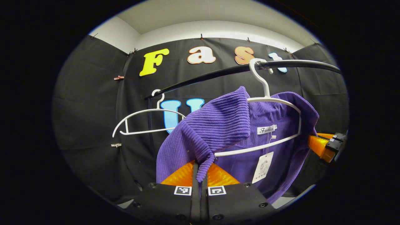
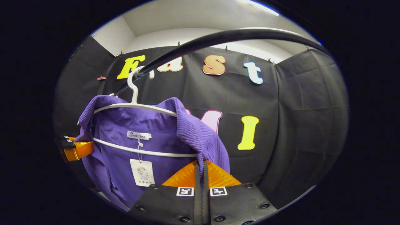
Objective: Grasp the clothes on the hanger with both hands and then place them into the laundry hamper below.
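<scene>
The black rail (image 1: 218, 75) ran across the booth above everything, and from it hung the purple knit garment (image 1: 268, 118) on its white hanger (image 1: 265, 84), hook over the rail. In the right gripper view the same rail (image 2: 218, 37) arched overhead, with the garment (image 2: 125, 125) draped on the hanger (image 2: 134, 90) to the left of my fingers. A second white hanger (image 1: 143, 120) hung bare farther along the rail. My left gripper (image 1: 200, 178) was pressed together on the ribbed edge of one shoulder of the garment, a fold of knit pinched between both fingers. My right gripper (image 2: 201, 175) was likewise clamped on the ribbed edge of the other shoulder, the fabric drooping over the fingertips. Each gripper also showed at the far side of the garment in the other's view. Inside the collar sat a small white label (image 1: 266, 129), and below it a paper tag (image 1: 263, 167) dangled on a thread.
</scene>
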{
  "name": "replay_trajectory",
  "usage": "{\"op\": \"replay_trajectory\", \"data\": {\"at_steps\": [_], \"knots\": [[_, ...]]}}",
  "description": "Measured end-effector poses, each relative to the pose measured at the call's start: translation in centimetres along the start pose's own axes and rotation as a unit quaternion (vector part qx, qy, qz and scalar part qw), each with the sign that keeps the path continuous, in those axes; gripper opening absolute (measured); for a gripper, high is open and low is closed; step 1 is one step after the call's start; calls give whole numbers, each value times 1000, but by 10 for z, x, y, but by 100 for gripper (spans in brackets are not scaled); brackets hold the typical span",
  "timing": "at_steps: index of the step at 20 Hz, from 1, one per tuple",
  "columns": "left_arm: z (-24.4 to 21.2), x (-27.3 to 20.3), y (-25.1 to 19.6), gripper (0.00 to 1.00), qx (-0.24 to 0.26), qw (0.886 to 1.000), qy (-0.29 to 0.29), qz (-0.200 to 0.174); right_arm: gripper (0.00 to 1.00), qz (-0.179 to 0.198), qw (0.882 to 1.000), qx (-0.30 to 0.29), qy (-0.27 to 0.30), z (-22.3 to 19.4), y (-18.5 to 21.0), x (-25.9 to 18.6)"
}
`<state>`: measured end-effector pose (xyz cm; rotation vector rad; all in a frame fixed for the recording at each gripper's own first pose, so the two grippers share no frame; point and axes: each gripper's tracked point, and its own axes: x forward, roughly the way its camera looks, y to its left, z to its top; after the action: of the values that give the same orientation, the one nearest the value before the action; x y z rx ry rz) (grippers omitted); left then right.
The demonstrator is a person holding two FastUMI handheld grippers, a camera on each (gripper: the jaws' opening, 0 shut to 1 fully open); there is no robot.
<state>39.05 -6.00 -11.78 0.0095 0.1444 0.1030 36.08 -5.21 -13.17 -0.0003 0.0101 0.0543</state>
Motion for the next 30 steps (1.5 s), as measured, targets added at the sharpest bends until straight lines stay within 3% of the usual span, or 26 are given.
{"op": "replay_trajectory", "data": {"at_steps": [2,5,9,11,12,17,24,25,30], "knots": [[6,-3,1,5,1,1000,-5,-2,4,-9,1000,-3,-13,8,-8,0],[16,-5,5,5,-5,1000,-14,0,0,-56,997,-32,-36,21,-40,6],[22,-5,7,4,-9,1000,-10,0,4,-104,991,-56,-63,38,-66,23],[21,-5,6,5,-9,1000,-6,-1,8,-121,989,-65,-62,34,-72,35],[21,-6,6,6,-10,1000,-6,-1,4,-127,987,-72,-59,28,-75,41],[26,-6,3,6,-18,1000,0,-7,4,-156,984,-69,-47,4,-95,73],[21,-4,14,5,-14,1000,11,0,1,-140,989,-24,41,-77,-77,68],[21,-5,16,5,-9,1000,10,3,4,-134,990,-20,48,-84,-71,63],[14,-1,32,5,10,1000,18,10,4,-79,994,0,81,-102,-34,42]]}}
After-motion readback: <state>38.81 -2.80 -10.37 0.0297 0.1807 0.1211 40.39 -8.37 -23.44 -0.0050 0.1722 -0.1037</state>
